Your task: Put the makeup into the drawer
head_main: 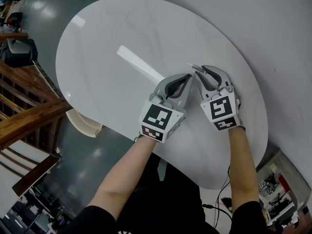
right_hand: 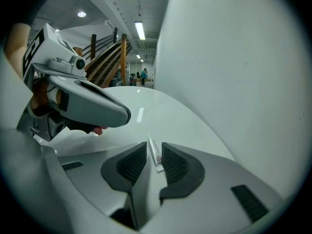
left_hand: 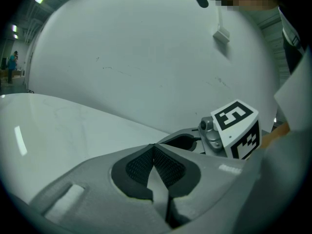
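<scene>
Makeup tube [right_hand: 155, 157] aside, the biggest thing I see is the white oval table [head_main: 107, 43], bare but for a long bright reflection across its middle. Both of my tongs hover over its near right part, side by side with their tips almost meeting. The left gripper [head_main: 187, 77] has its jaws pressed fully together, pads touching, with nothing between them. The right gripper [head_main: 199, 72] has its jaws only a sliver apart, closed on the slim white tube. The tube's crimped end sits between the pads and its nose pokes out past the tips, towards the far side.
</scene>
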{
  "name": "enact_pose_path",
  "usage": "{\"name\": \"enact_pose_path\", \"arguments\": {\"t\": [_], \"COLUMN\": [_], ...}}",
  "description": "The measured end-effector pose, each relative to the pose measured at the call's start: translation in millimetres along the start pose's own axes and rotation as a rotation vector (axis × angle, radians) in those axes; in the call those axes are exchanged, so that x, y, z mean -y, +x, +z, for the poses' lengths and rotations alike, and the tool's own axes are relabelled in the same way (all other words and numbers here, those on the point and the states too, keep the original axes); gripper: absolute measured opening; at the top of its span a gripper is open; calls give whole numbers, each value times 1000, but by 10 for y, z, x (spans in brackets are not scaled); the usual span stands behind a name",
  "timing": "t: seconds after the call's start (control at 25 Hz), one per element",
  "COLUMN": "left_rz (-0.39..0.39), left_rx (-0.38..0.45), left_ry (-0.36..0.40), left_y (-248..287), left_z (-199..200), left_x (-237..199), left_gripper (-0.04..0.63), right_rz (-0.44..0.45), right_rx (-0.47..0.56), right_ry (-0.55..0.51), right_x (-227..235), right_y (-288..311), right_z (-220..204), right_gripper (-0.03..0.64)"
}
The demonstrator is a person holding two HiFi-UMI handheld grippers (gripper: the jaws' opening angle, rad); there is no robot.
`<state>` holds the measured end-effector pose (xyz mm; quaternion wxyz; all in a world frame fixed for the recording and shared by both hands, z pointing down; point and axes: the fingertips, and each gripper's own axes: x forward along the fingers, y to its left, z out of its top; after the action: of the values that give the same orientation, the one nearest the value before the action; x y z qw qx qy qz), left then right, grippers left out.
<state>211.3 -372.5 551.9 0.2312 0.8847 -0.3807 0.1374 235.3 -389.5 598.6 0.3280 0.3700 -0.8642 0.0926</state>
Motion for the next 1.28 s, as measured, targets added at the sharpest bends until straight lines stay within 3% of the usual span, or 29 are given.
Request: {"name": "enact_pose_path", "arguments": {"t": [0.48, 0.8, 1.28], "left_rz": [12, 16, 12], "left_rx": [-10, -14, -2], "left_ry": [-6, -8, -3], "left_y": [17, 18, -134], "left_z": [-31, -28, 57], "left_x": [-81, -47, 67], "left_gripper": [9, 9, 9], "right_rz": [26, 72, 28], "right_rx": [-84, -150, -53], "right_ry": [-109, -63, 87], "right_x": [18, -6, -138], "right_y": [146, 162, -49], "right_z": [-39, -44, 86], "right_gripper": [100, 72, 67]}}
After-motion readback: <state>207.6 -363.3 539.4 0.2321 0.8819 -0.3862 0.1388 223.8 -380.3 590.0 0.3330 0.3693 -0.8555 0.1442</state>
